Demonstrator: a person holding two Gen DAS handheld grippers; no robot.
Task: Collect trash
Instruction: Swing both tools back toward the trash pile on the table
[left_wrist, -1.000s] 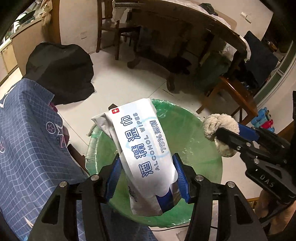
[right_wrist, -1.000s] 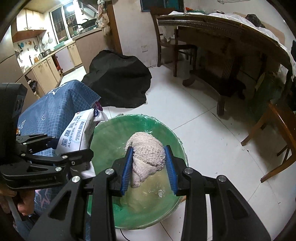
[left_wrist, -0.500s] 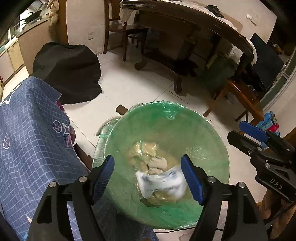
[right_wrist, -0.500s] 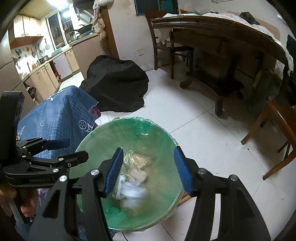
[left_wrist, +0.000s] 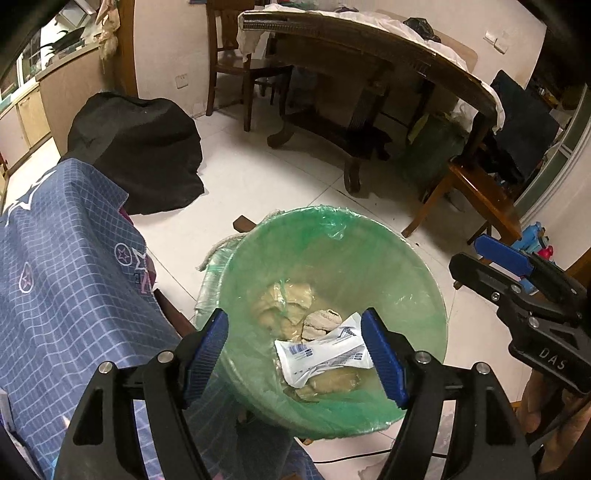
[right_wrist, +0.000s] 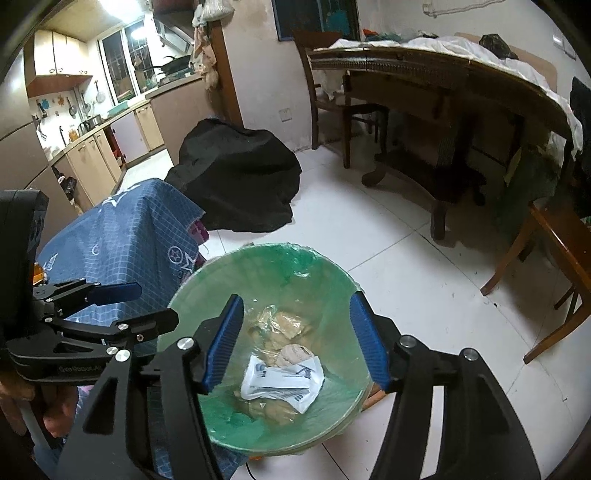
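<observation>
A bin lined with a green bag (left_wrist: 424, 280) (right_wrist: 332, 269) stands on the white floor below both grippers. At its bottom lie a white alcohol-wipes pack (left_wrist: 325, 350) (right_wrist: 284, 380), a beige knitted cloth wad (left_wrist: 321, 319) (right_wrist: 295, 352) and crumpled tan wrappers. My left gripper (left_wrist: 295, 317) hangs open over the bin with nothing between its blue pads. My right gripper (right_wrist: 295, 299) is also above the bin, its jaws opening and empty. Each gripper shows at the edge of the other's view: the right gripper (left_wrist: 498, 258), the left gripper (right_wrist: 110, 295).
A blue checked cloth (left_wrist: 55, 277) drapes over something just left of the bin. A black cover (left_wrist: 140, 147) lies on the floor behind it. A dark wooden table (left_wrist: 369, 48) and a wooden chair (left_wrist: 476, 192) stand beyond. Kitchen cabinets (right_wrist: 92, 155) are far left.
Both grippers opened. The wipes pack left the left jaws and the cloth wad left the right jaws; both dropped and now rest at the bin's bottom.
</observation>
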